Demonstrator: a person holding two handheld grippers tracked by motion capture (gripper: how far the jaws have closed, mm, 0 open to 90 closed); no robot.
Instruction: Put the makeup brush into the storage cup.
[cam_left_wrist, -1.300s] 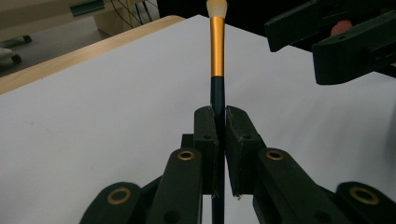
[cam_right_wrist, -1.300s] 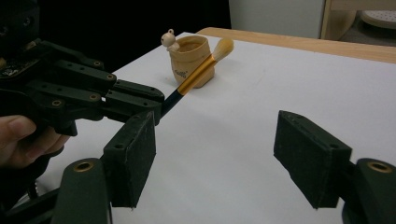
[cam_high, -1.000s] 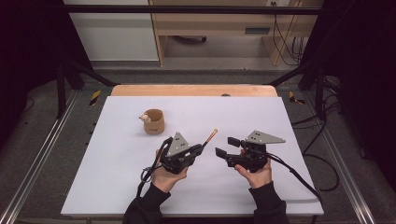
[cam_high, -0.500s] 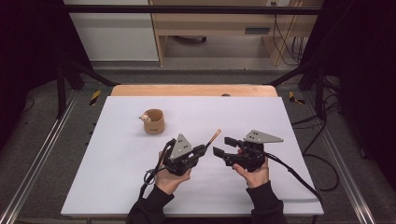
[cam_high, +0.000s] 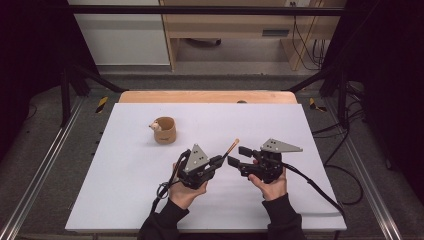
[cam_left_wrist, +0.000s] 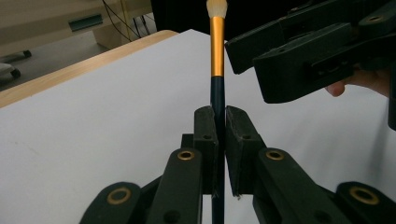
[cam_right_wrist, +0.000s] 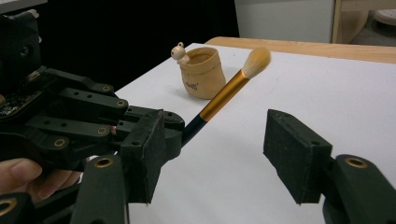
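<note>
Left claw (cam_left_wrist: 217, 128) clamping brush (cam_left_wrist: 217, 51), cup (cam_right_wrist: 201, 74) print unreadable

My sleeves are black, snug to the wrists. My left gripper (cam_high: 216, 163) and my right gripper (cam_high: 239, 161) are both matte black, built of linked bars pinned with brass-ringed pivots and small dark screws. Each ends in two blocky rectangular pads with a rough, worn face. A grey three-cornered plate (cam_high: 196, 157) sits on top of each, and a black cable (cam_high: 165, 189) trails from each body.
</note>
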